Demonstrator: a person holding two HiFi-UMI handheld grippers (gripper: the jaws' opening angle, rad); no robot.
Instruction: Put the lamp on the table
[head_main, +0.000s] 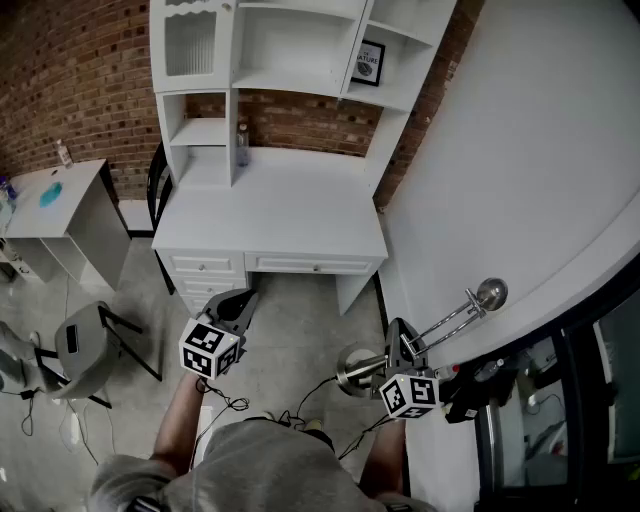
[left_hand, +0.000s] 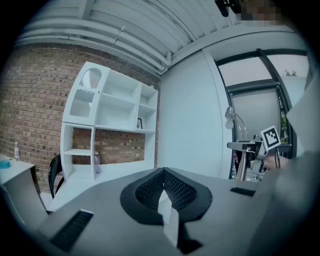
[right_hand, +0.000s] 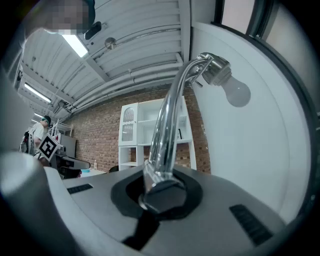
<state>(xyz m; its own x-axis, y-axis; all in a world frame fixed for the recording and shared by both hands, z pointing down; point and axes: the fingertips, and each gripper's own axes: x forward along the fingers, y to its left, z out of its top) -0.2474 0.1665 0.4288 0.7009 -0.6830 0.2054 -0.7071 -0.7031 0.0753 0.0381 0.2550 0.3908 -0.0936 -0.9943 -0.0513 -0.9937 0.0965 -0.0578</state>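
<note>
A chrome desk lamp (head_main: 440, 325) with a round base and a bare bulb hangs in the air by the white wall, tilted so its head points up and right. My right gripper (head_main: 400, 338) is shut on its stem just above the base. In the right gripper view the stem (right_hand: 167, 130) rises from the jaws and curves over to the bulb (right_hand: 236, 94). My left gripper (head_main: 244, 300) is held level beside it, shut on nothing. From the left gripper view the lamp (left_hand: 235, 122) shows off to the right. The white desk (head_main: 280, 210) with its hutch stands ahead, below both grippers.
A clear bottle (head_main: 242, 145) stands on the desk by the hutch, and a framed picture (head_main: 368, 62) sits on a shelf. A black chair (head_main: 155, 185) and a small white table (head_main: 60, 200) are at the left. A grey seat (head_main: 80, 345) and cables (head_main: 300, 400) are on the floor.
</note>
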